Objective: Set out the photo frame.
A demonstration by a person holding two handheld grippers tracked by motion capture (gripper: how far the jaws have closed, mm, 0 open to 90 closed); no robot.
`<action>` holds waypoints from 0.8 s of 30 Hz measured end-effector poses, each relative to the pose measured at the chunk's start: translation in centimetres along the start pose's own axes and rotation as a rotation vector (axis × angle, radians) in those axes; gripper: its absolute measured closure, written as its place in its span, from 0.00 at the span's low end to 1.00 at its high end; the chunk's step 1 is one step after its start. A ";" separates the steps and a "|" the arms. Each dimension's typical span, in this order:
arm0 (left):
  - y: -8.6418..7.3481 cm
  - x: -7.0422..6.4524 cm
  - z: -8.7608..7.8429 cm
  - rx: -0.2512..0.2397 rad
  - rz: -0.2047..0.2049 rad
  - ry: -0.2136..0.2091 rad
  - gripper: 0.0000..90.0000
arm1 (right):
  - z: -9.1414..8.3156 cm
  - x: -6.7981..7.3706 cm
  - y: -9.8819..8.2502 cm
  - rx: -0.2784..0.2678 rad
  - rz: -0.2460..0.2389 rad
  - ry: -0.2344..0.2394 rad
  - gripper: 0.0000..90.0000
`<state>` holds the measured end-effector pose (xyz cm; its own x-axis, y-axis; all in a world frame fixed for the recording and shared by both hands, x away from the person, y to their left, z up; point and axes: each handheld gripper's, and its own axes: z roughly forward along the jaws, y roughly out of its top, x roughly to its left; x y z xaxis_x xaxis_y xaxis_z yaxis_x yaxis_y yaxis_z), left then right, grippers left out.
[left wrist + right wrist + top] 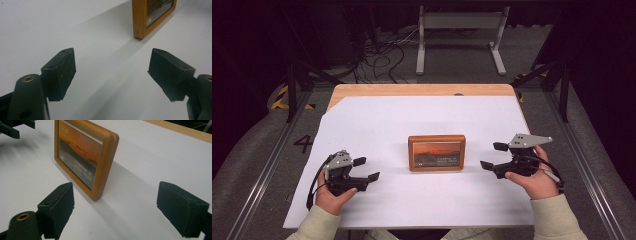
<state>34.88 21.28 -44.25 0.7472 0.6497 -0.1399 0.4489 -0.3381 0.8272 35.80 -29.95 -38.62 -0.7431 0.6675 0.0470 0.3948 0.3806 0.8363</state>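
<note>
A small rectangular wooden picture frame with an orange sunset print (pixel 436 152) is seen standing upright near the middle of the white paper sheet (pixel 377 120) that covers the wooden table (pixel 412 90). It has not yet been touched. The left gripper (pixel 366 169) is held to the left of the frame and well apart from it, its jaws spread wide with nothing between them. The right gripper (pixel 493 155) is held near the frame's right edge, its jaws likewise spread and empty. The work is judged to be at its very start: an approach is set up from both sides, while any grasp, lift or laying down of the frame is left to be done.

In the left gripper view the frame (pixel 150 15) is cut off by the top edge. The small lettering on the print (pixel 82 171) cannot be read in the right gripper view. The frame's back, and whatever props it up, is hidden. The room behind the frame is too dark to be made out.
</note>
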 end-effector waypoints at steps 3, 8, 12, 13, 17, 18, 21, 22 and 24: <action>0.0 0.0 0.0 -0.002 0.001 -0.001 0.25 | 0.1 0.0 -0.7 -0.010 0.015 -0.004 0.17; 0.0 0.0 -0.1 -0.014 0.010 0.000 0.25 | 0.2 0.1 -1.8 -0.046 0.042 -0.028 0.19; 0.0 0.0 -0.1 -0.027 0.010 -0.014 0.25 | 0.3 0.1 -3.3 -0.082 0.073 -0.040 0.19; -0.1 0.0 -0.1 -0.030 0.010 -0.018 0.25 | 0.3 0.1 -3.6 -0.086 0.075 -0.045 0.19; -0.1 0.1 -0.2 -0.050 0.007 -0.028 0.25 | 0.7 0.0 -5.2 -0.093 0.079 -0.049 0.19; -0.2 0.1 -0.2 -0.052 0.005 -0.032 0.25 | 0.8 0.0 -5.4 -0.096 0.082 -0.045 0.19; -0.2 0.3 -0.2 -0.069 -0.002 -0.045 0.25 | 1.6 0.0 -5.9 -0.075 0.087 -0.033 0.20; -0.3 0.3 -0.2 -0.077 -0.008 -0.053 0.25 | 1.9 0.1 -5.9 -0.057 0.085 -0.033 0.20; -0.4 0.5 -0.2 -0.093 -0.029 -0.074 0.26 | 2.3 0.4 -5.9 -0.042 0.080 -0.032 0.20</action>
<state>34.98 21.92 -44.56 0.7703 0.6050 -0.2016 0.4261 -0.2530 0.8686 34.44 -30.48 -44.77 -0.6922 0.7152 0.0971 0.4282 0.2986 0.8529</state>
